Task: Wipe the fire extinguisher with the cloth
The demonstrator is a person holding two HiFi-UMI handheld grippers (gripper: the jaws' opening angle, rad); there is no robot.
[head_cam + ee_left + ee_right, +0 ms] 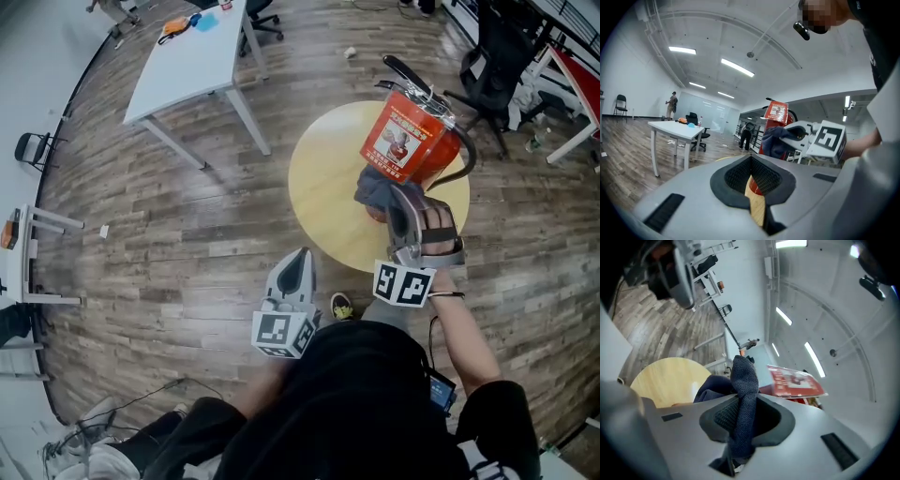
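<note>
A red fire extinguisher [415, 139] with a black handle and hose stands on the round wooden table [323, 192]. My right gripper [405, 208] is shut on a dark blue cloth [377, 187] that it presses against the extinguisher's lower body. In the right gripper view the cloth [742, 399] runs up between the jaws, with the extinguisher's label [794, 380] just beyond. My left gripper [298, 267] hangs below the table's near edge, shut with nothing in it. From the left gripper view the extinguisher [776, 117], the cloth [775, 139] and my right gripper [799, 132] show ahead.
A white rectangular table [187, 58] stands at the upper left. A black office chair [495, 58] and a red-edged desk [574, 75] are at the upper right. Wooden floor lies all around. People stand far off in the left gripper view.
</note>
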